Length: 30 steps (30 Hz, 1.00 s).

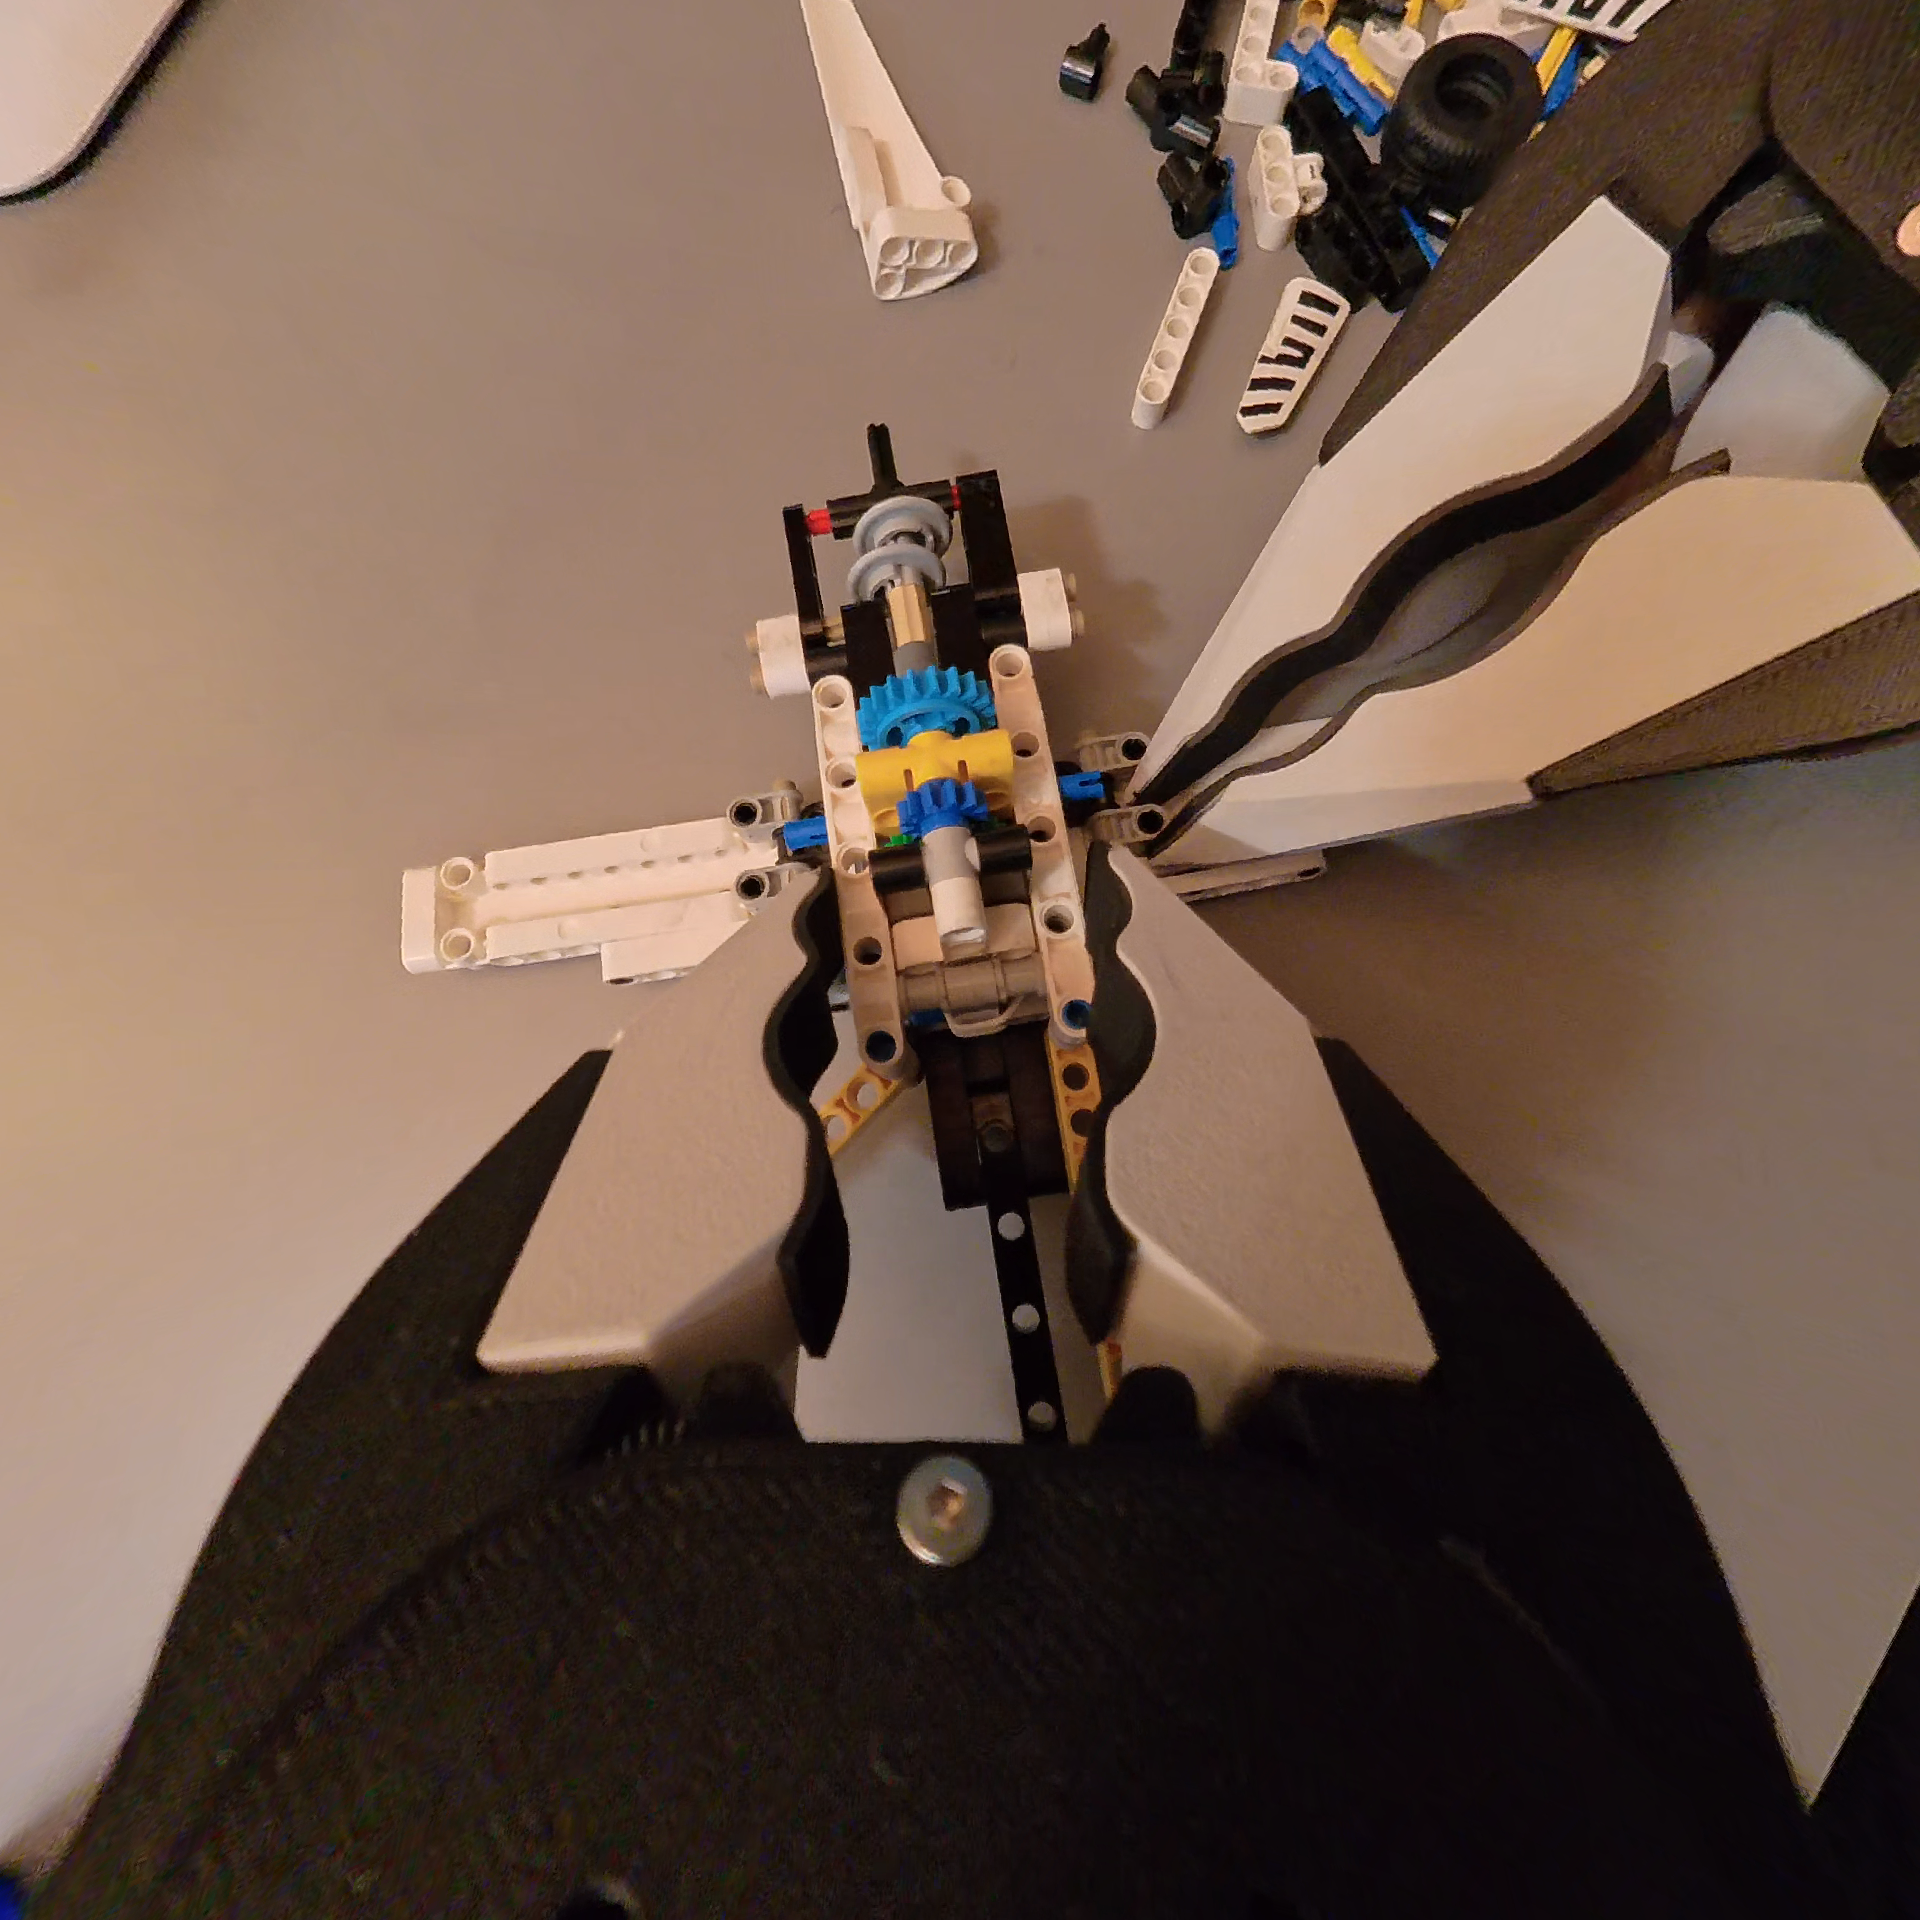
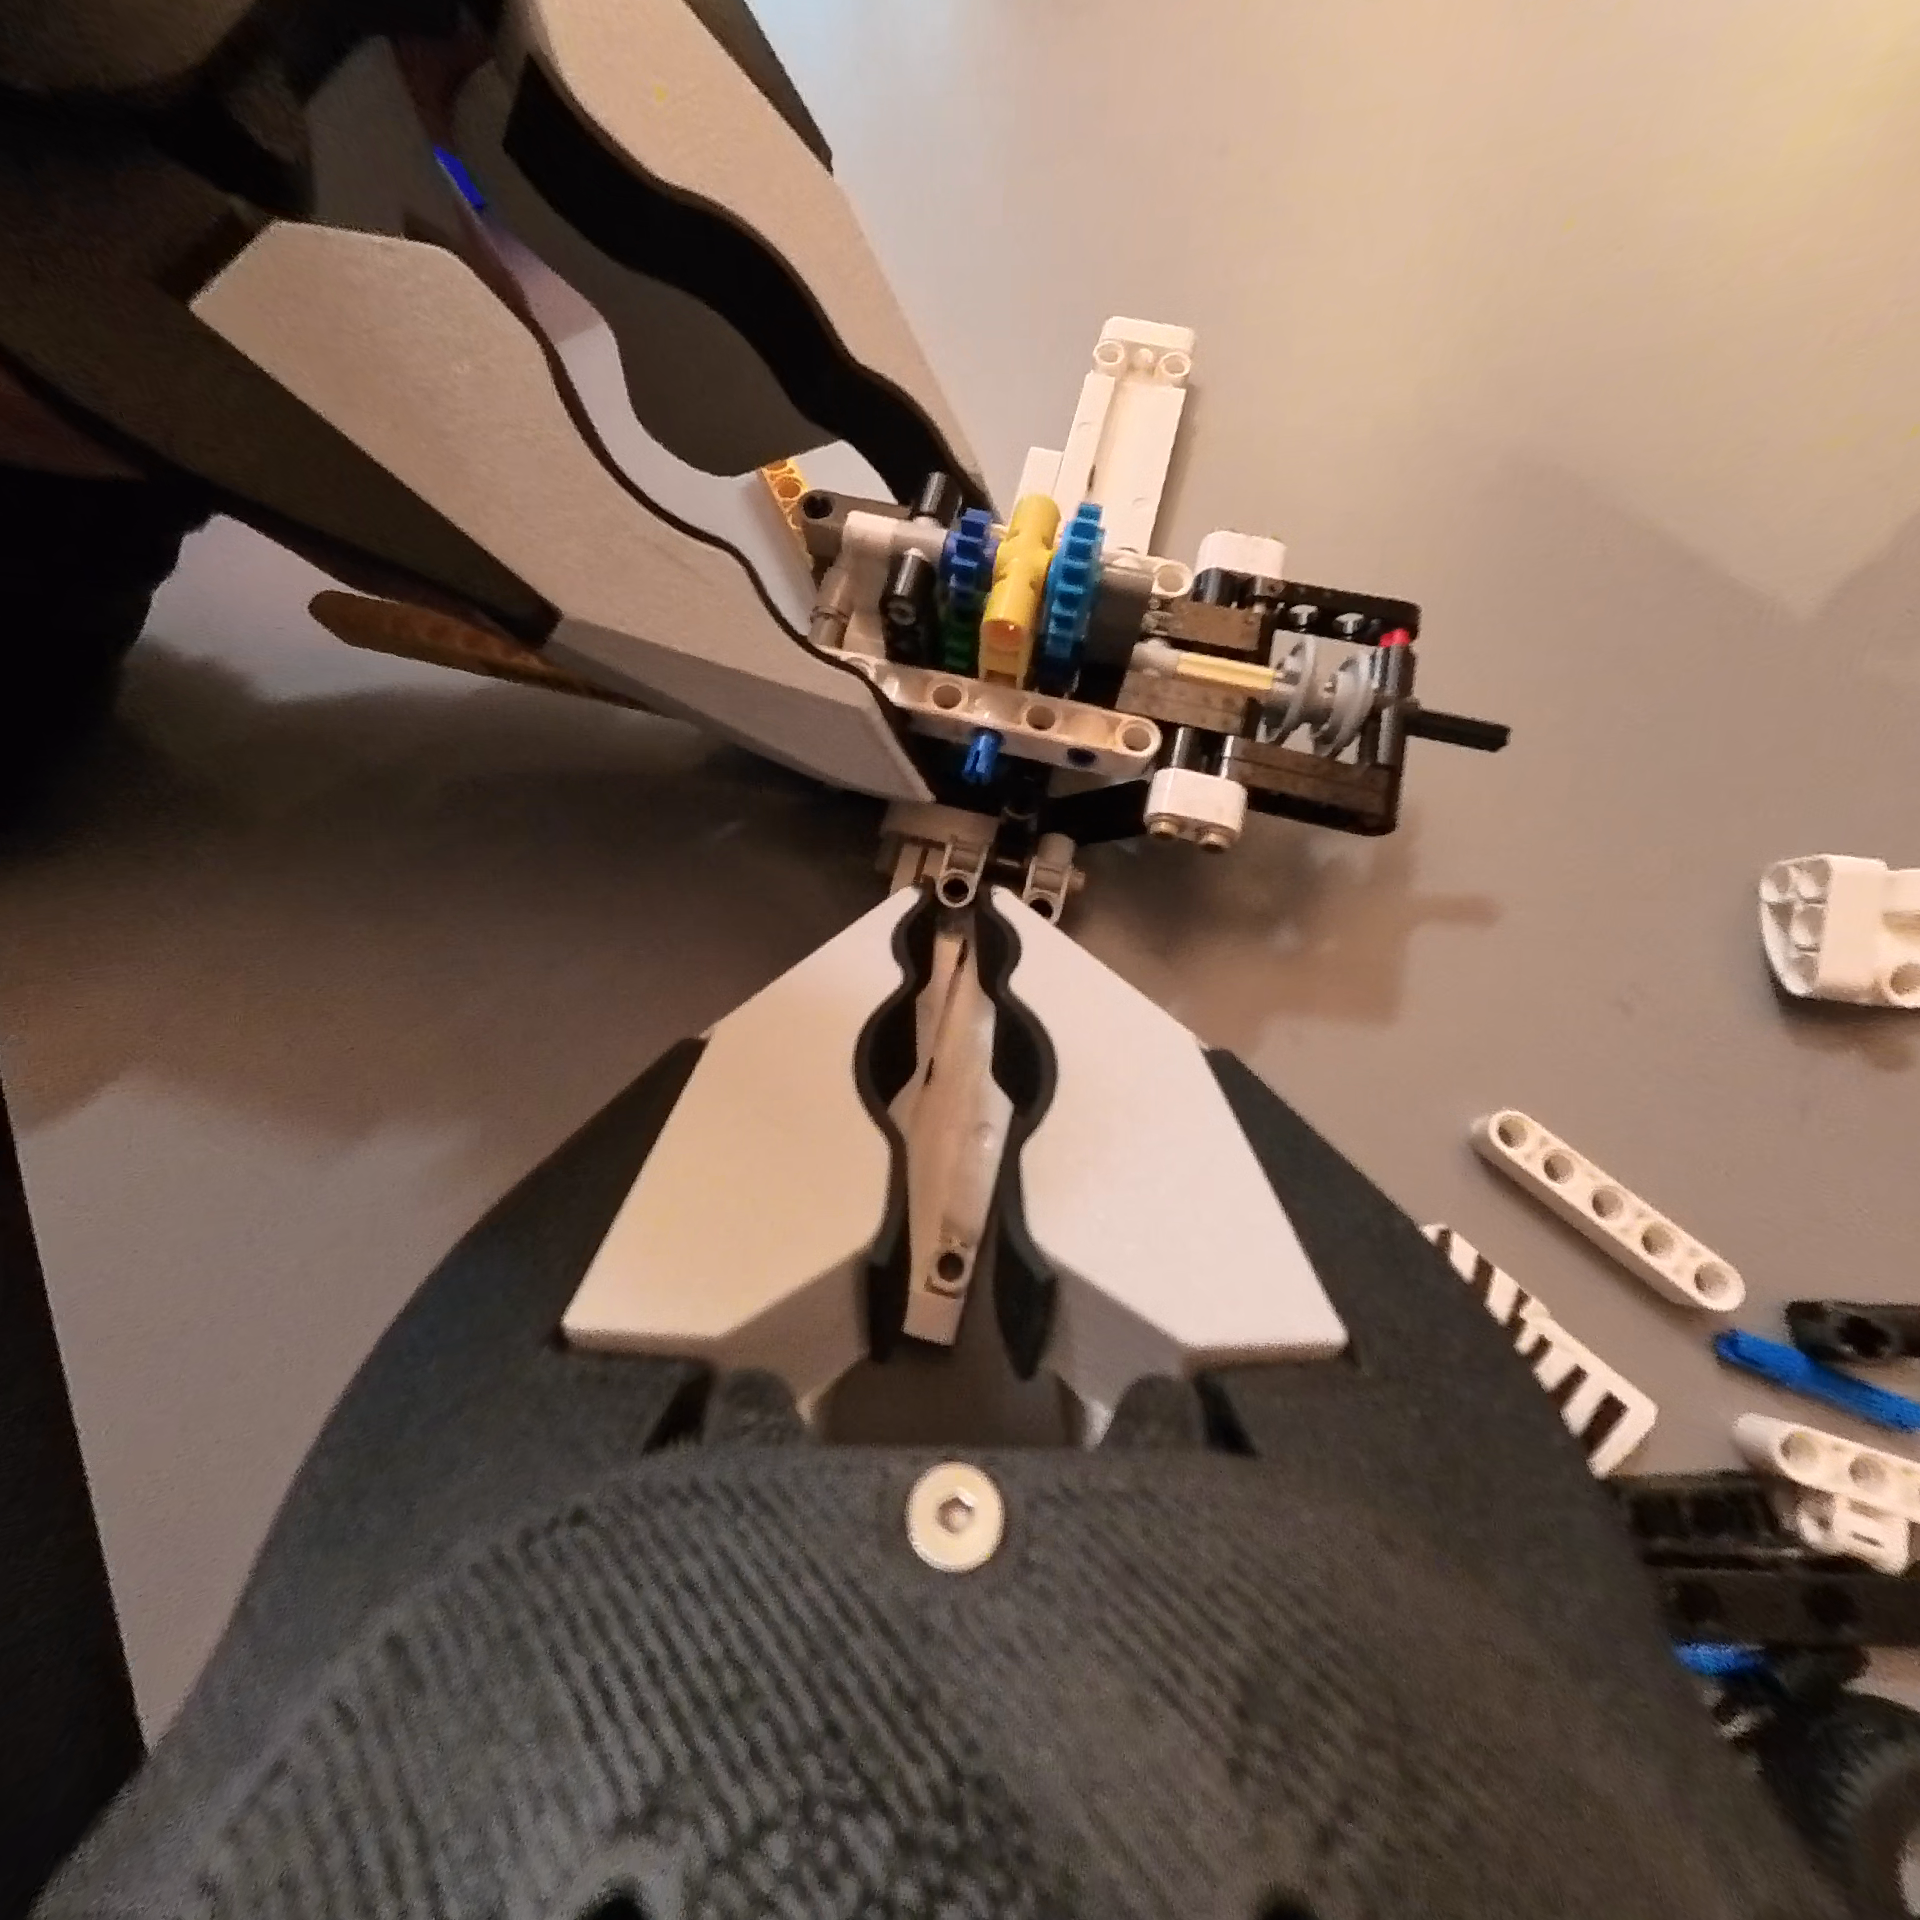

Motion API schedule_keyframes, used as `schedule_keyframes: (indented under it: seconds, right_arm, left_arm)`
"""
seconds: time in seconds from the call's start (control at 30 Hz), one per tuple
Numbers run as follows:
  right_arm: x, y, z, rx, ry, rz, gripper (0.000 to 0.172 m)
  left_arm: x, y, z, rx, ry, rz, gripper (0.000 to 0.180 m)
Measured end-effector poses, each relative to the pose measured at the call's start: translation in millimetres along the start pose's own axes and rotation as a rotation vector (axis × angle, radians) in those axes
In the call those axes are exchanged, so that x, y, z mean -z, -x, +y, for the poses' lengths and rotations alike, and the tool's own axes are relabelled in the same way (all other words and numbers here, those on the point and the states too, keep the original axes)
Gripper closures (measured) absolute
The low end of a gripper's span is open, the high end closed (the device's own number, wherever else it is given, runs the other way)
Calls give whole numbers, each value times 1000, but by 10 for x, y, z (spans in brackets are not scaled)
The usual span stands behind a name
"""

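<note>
A brick-built model [image 1: 935, 748] with blue gears, a yellow block and a white beam frame lies on the grey table [image 1: 416, 468]. A white wing panel [image 1: 582, 904] sticks out of its left side. My left gripper [image 1: 961, 883] is shut on the model's white frame, one pad on each side. It also shows in the right wrist view [image 2: 914, 623], on the model [image 2: 1039, 623]. My right gripper [image 2: 956, 894] is shut on a thin white panel [image 2: 951, 1143], held edge-on. Its tips meet the grey connectors [image 2: 956, 862] on the model's right side, as the left wrist view shows [image 1: 1143, 826].
A pile of loose parts [image 1: 1340, 135] with a black tyre [image 1: 1470, 94] lies at the far right. Near it are a white tapered panel [image 1: 883, 156], a white beam [image 1: 1174, 338] and a striped panel [image 1: 1294, 353]. A white object [image 1: 62, 83] sits at the far left corner.
</note>
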State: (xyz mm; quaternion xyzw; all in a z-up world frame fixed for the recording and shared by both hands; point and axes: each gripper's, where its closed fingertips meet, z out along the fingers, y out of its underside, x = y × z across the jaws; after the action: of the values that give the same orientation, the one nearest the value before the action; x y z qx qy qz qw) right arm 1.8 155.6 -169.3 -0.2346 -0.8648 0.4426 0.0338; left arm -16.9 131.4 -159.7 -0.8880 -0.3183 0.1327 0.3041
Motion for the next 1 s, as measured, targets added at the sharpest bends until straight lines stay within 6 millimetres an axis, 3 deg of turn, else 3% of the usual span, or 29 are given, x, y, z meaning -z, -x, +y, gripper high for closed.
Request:
schedule_keyframes:
  seconds: [0.33, 0.47, 0.73, 0.83, 1.0]
  right_arm:
    - [-8, 5, 0, 115, 8, -14, 167]
    - [-14, 15, 2, 286, 10, 13, 168]
    - [-27, 51, 2, 431, 0, 11, 168]
    - [-34, 55, -1, 425, 1, 6, 168]
    - [-47, 24, -29, 269, 0, 38, 167]
  left_arm:
    - [-13, 14, -7, -7, -3, -29, 134]
    - [-16, 19, -7, -7, -2, -33, 134]
    - [-16, 42, -4, -8, 1, -52, 134]
    - [-14, 56, -2, -6, 0, -54, 134]
    - [-8, 85, 0, 4, -7, -41, 134]
